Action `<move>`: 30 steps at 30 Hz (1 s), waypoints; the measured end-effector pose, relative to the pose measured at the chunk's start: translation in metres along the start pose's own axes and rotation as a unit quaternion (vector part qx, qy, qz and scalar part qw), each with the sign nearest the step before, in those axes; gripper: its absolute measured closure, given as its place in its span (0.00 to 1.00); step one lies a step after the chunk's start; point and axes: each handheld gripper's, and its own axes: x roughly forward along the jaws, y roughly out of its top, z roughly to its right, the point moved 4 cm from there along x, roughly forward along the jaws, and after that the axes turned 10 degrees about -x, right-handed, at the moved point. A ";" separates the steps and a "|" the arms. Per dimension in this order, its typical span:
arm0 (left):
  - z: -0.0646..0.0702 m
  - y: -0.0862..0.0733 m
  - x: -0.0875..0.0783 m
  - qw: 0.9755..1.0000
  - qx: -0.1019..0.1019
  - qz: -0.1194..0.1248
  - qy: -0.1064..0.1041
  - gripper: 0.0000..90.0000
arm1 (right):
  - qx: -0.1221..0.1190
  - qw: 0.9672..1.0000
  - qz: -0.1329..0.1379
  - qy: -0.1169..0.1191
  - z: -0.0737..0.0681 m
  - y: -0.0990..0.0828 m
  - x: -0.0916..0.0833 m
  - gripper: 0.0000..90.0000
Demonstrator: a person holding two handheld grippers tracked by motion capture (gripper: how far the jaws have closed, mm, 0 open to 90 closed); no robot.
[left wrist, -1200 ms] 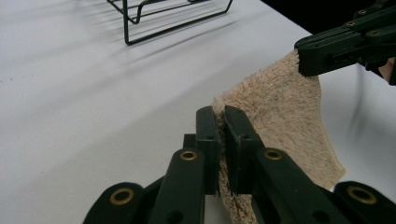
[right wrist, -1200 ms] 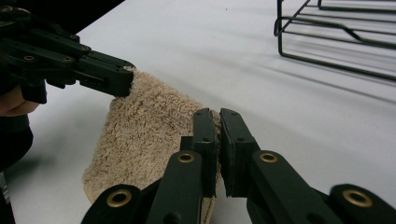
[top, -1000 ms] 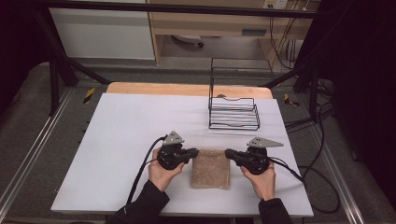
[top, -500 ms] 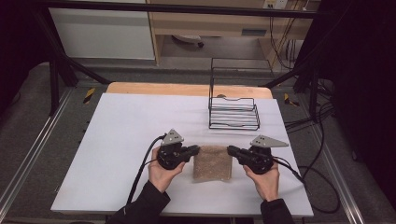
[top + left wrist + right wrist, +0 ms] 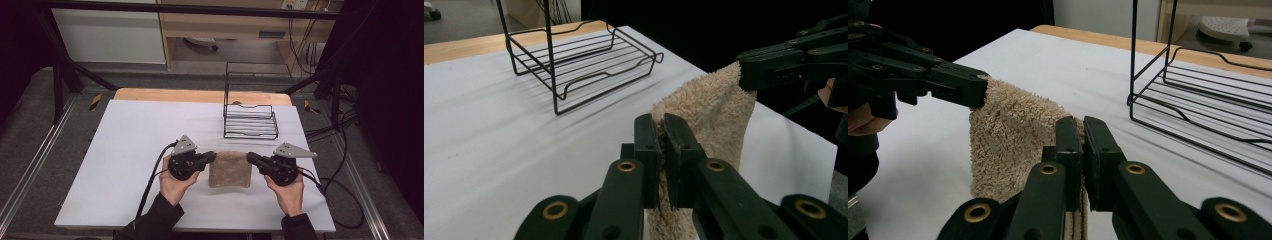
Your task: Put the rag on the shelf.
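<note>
Nearest the table's front edge, the left gripper (image 5: 212,157) and right gripper (image 5: 250,158) are each seen clamped on an upper corner of a small beige terry-cloth towel (image 5: 229,170), jaws pressed together on the pile. The towel is held stretched between them, long axis running 9 to 3 o'clock, the lower part hanging toward 6 o'clock with its hem at or near the white table sheet (image 5: 125,145). Both hands sit equally near. The fabric appears folded, fluffy and limp. At 12 o'clock, beyond the towel, a black wire rack (image 5: 250,121) stands apart.
</note>
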 end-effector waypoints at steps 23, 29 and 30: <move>0.012 0.035 0.000 0.999 0.014 0.044 -0.004 0.94 | -0.018 0.998 0.048 -0.030 0.006 0.028 -0.020 0.96; 0.015 0.048 0.001 0.998 0.019 0.055 -0.006 0.94 | -0.015 0.997 0.064 -0.039 0.009 0.036 -0.025 0.96; 0.015 0.050 0.001 0.998 0.019 0.057 -0.008 0.95 | -0.017 0.997 0.066 -0.039 0.011 0.037 -0.025 0.96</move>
